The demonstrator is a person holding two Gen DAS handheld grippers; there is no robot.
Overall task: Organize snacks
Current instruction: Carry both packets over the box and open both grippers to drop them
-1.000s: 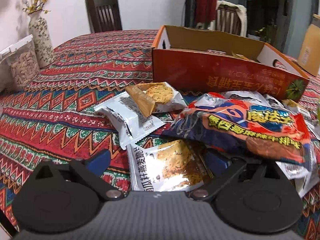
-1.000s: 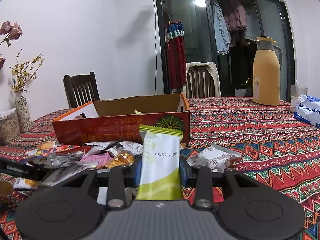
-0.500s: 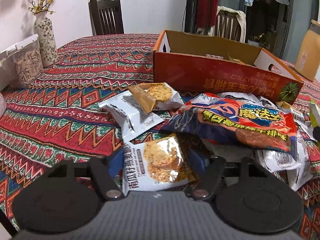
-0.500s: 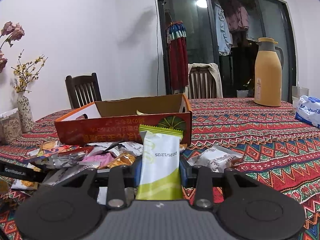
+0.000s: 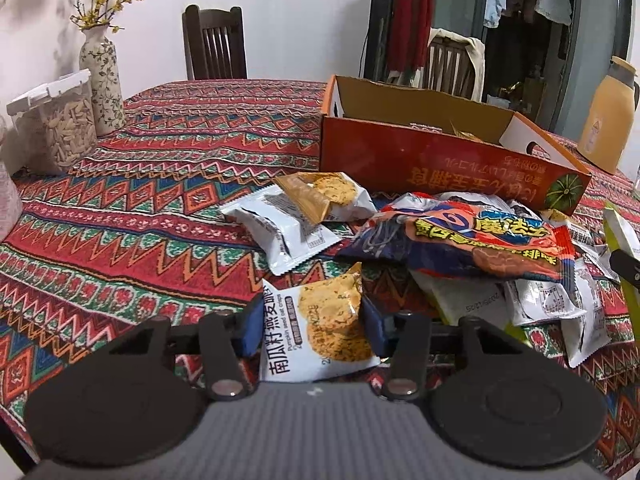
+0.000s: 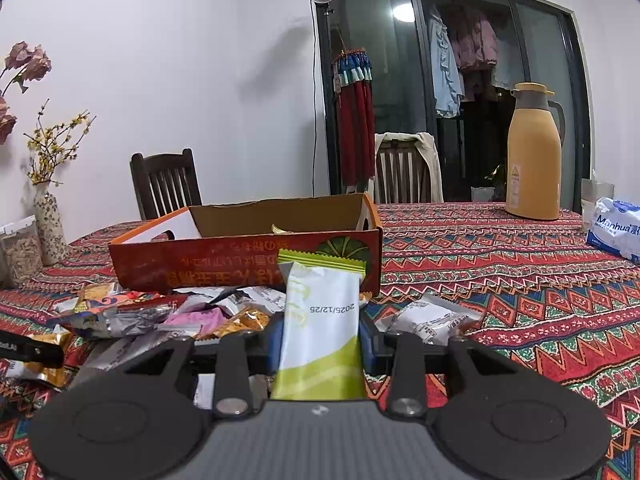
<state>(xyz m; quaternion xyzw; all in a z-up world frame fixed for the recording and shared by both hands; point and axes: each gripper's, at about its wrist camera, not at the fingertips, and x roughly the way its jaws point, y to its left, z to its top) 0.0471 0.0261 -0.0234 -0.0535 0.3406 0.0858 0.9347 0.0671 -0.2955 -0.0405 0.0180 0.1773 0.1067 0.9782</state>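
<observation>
My left gripper (image 5: 312, 326) is closing its jaws on a white oat-crisp packet (image 5: 320, 332) with biscuit pictures; both blue pads press its sides and it stands lifted off the cloth. Ahead lies a heap of snack packets, topped by a large red and blue bag (image 5: 476, 236). Behind the heap stands the open orange cardboard box (image 5: 432, 160). My right gripper (image 6: 320, 334) is shut on a white and green packet (image 6: 320, 320), held upright in front of the orange box (image 6: 240, 264). More snack packets (image 6: 168, 316) lie to its left.
The table carries a patterned red cloth (image 5: 160, 200). A clear container of seeds (image 5: 56, 128) and a flower vase (image 5: 102, 80) stand at the left edge. A yellow thermos (image 6: 534, 152) and a tissue pack (image 6: 618, 228) sit far right. Two wooden chairs stand behind the table.
The left jaws have closed from wide apart onto the oat-crisp packet and lifted it slightly, drawing back from the pile. The right gripper and its green packet have stayed still.
</observation>
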